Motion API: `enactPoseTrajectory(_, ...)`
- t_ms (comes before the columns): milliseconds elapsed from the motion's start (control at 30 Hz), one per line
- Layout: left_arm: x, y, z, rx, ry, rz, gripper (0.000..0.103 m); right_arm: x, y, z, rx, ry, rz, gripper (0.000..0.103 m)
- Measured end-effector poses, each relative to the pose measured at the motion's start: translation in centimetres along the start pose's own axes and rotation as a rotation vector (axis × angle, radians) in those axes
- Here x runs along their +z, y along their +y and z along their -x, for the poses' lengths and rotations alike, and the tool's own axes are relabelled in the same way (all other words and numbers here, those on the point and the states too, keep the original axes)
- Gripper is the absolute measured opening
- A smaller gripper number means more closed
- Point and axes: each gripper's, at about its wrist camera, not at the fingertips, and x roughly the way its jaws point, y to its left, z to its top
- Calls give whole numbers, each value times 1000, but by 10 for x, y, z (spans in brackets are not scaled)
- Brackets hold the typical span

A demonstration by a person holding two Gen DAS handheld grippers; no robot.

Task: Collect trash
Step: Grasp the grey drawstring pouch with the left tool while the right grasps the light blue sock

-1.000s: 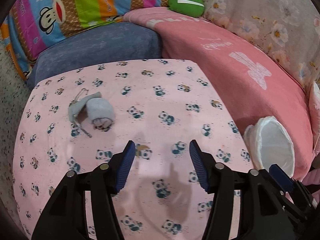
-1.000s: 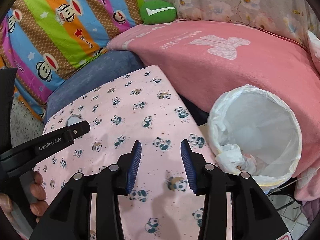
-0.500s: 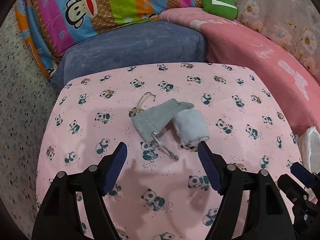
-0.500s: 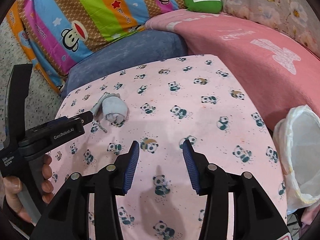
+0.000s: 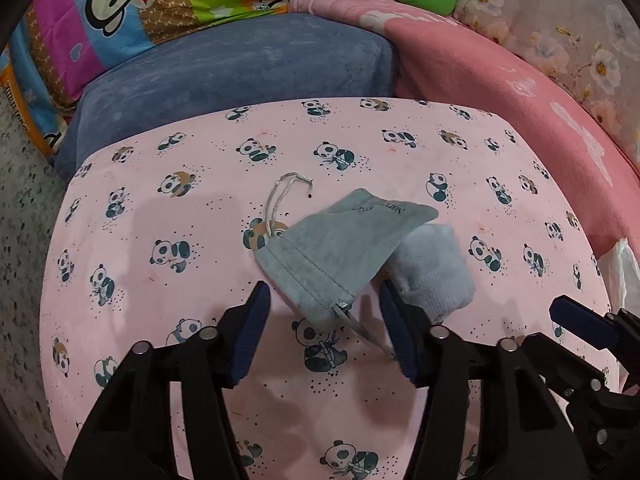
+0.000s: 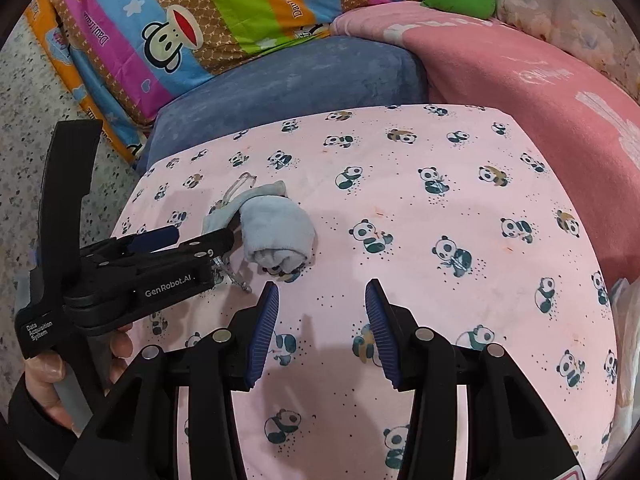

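A grey drawstring pouch (image 5: 340, 252) lies on the pink panda-print table (image 5: 160, 300), partly over a rolled pale blue sock (image 5: 434, 270). My left gripper (image 5: 324, 320) is open, its jaws on either side of the pouch's near corner, apart from it. In the right wrist view the pouch (image 6: 218, 216) and sock (image 6: 278, 234) lie at the left, with my left gripper (image 6: 188, 238) beside them. My right gripper (image 6: 322, 320) is open and empty over bare cloth to the right of the sock.
A white-lined trash bin (image 5: 622, 268) shows at the table's right edge, also in the right wrist view (image 6: 628, 320). A blue cushion (image 5: 240, 68), a striped monkey-print quilt (image 6: 180, 20) and a pink blanket (image 5: 500, 92) lie behind the table. Speckled floor (image 5: 20, 220) is on the left.
My left gripper has moved forward to the pouch, which now lies between its open jaws. My right gripper has swung left, away from the bin, toward the sock.
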Motion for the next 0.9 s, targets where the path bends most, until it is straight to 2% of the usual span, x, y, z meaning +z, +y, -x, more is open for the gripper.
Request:
enactPoseTrajectory(33, 1, 1, -2, -8, 5, -4, 32, 2, 1, -4, 0, 4, 5, 47)
enactPoseTrajectory(133, 1, 6, -4, -19, 11, 5, 10, 5, 6, -12, 6, 14, 14, 47)
enactPoseTrajectory(333, 0, 19, 10, -43, -25, 55, 8, 14, 18, -34, 44, 26, 31, 47)
enactPoseTrajectory(500, 1, 31, 8, -22, -16, 109, 8, 25, 25, -58, 79, 39, 31, 47)
enactPoseTrajectory(567, 0, 36, 8, -22, -16, 136, 8, 25, 27, -60, 84, 43, 26, 53)
enactPoseTrajectory(700, -1, 37, 4, -21, -4, 152, 8, 25, 32, -74, 124, 78, -5, 54)
enactPoseTrajectory(767, -3, 35, 4, -16, -1, 153, 8, 24, 31, -77, 151, 84, -13, 38)
enactPoseTrajectory(900, -6, 27, 12, -26, -5, 160, 8, 20, 25, -68, 163, 70, -20, 31)
